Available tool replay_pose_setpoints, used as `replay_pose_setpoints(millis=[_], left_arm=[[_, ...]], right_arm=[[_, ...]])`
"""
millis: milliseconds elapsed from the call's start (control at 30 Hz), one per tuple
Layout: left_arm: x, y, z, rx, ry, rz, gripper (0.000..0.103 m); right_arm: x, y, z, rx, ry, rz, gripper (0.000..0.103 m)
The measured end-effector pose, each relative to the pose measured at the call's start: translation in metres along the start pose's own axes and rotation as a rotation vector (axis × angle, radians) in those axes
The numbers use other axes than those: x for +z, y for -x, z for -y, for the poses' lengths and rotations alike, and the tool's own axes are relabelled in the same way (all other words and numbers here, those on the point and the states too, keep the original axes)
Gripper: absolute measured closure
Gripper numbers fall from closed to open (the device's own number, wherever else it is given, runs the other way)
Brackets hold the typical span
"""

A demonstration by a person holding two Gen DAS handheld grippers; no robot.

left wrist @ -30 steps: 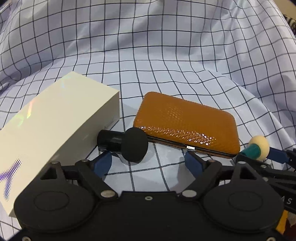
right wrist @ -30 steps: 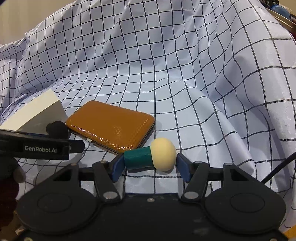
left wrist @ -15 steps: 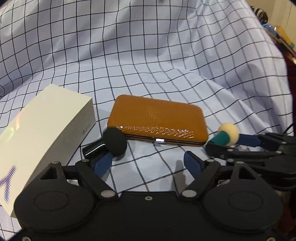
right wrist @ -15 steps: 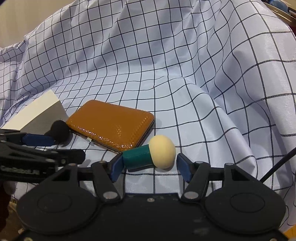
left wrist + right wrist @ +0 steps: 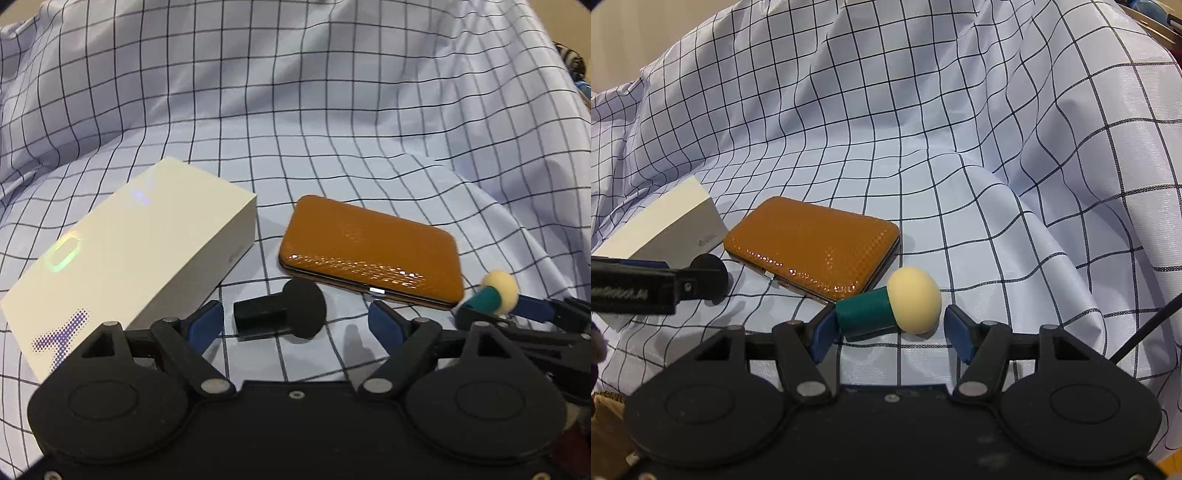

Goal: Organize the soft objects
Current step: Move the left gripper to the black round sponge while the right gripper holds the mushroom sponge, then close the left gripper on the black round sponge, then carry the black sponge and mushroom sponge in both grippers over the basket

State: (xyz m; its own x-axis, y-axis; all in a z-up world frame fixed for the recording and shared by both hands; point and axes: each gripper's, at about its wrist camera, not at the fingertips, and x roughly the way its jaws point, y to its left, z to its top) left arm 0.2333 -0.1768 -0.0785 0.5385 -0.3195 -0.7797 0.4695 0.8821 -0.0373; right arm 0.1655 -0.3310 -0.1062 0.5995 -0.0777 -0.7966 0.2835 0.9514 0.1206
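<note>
A black mushroom-shaped sponge (image 5: 280,314) lies on its side on the checked cloth (image 5: 295,129), between the fingers of my left gripper (image 5: 295,321). That gripper is open, with a gap on both sides of the sponge. A sponge with a green stem and a cream cap (image 5: 897,304) lies between the fingers of my right gripper (image 5: 890,330). The left pad touches the stem and the right pad stands just off the cap, so this gripper is open. Each gripper also shows in the other's view: the left gripper (image 5: 665,286) and the right gripper (image 5: 517,310).
An orange textured wallet (image 5: 369,254) lies just beyond both sponges. A white box (image 5: 129,258) sits to its left, close to my left gripper. The cloth rises in folds behind and drops away at the right.
My left gripper swung right and came back; the black sponge, earlier against the left finger, now lies between the fingers. The right gripper's right pad has drawn slightly off the cream cap.
</note>
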Motion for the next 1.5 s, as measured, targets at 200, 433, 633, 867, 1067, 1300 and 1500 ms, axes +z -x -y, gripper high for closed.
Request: replay_pose_setpoints(millis=[200,433,633,867,1067,1300,1500], left_arm=[[0.003,-0.015,0.002,0.016,-0.002,-0.015,0.021],[0.006,-0.019,0.004,0.013,0.008,-0.012,0.023],[0.008,-0.020,0.001,0.004,0.049,-0.026,0.036],[0.010,-0.017,-0.002,-0.014,0.078,-0.038,0.049],[0.011,0.004,0.001,-0.018,0.077,-0.009,0.049],[0.006,0.054,0.002,-0.015,0.066,0.040,0.049],[-0.014,0.103,0.002,0.016,0.054,0.052,0.049]], right_arm=[[0.000,-0.002,-0.001,-0.001,0.012,-0.001,0.040],[0.000,-0.003,-0.002,0.006,0.029,0.002,0.040],[0.002,-0.007,-0.005,0.009,0.066,0.011,0.039],[0.003,-0.008,-0.006,0.009,0.083,0.012,0.044],[0.009,0.007,-0.005,0.006,0.068,0.035,0.044],[0.016,0.047,-0.008,0.032,0.043,0.091,0.044],[0.011,0.099,-0.018,0.064,0.049,0.160,0.044]])
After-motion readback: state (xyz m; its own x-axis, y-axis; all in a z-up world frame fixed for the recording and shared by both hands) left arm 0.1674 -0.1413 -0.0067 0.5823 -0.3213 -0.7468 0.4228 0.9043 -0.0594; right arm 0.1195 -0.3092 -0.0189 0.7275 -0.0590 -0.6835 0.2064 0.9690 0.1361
